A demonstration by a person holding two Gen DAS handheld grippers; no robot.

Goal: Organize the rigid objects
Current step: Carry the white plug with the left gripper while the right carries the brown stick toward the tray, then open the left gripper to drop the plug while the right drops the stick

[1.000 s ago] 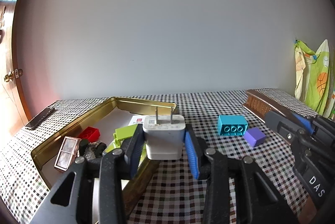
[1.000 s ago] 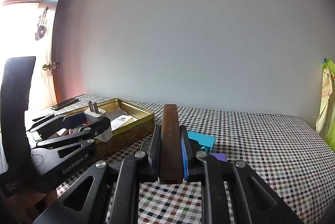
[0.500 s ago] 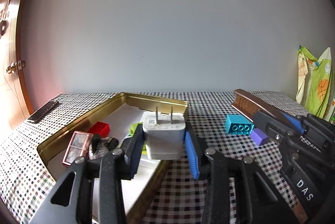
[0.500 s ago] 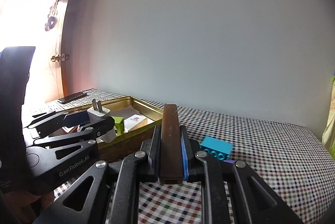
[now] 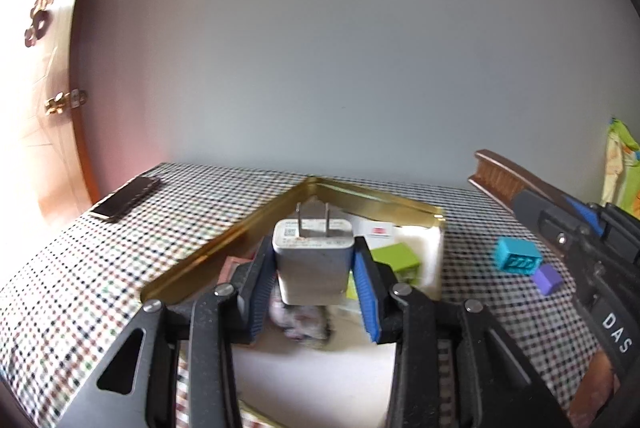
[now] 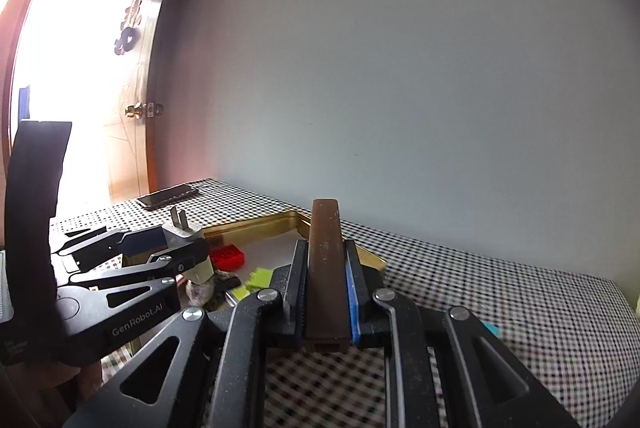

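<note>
Gold tin tray (image 5: 362, 194) is the landmark on the checked tablecloth (image 5: 80, 284), and both grippers are over it or near it. The left gripper (image 5: 316, 270) pinches a white plug adapter (image 5: 314, 264) between its two blue ribbed pads, one pad on each side of the body; the two metal prongs of the adapter point away from the camera, toward the far corner of the tray. This adapter hangs above the inside of the tray and does not touch the floor of it. Under and around it, inside the tray, lie a green block (image 5: 396, 258), a white card with a red mark (image 5: 378, 230) and a dark crumpled thing which is too blurred to name; the right wrist view shows also a red block (image 6: 227, 255) inside the tray. The right gripper (image 6: 326, 282) has its fingers pressed tight on a long brown bar (image 6: 326, 268) — the bar stands along the fingers and sticks out past their tips, above the near right wall of the tray. Outside the tray, to its right on the cloth, sit a teal block (image 5: 516, 255) and, just beside it, a purple cube (image 5: 547, 279). To the left of the tray, well apart from it, a dark phone (image 5: 126, 198) lies flat near the table edge — behind it stands a wooden door (image 6: 80, 96).
</note>
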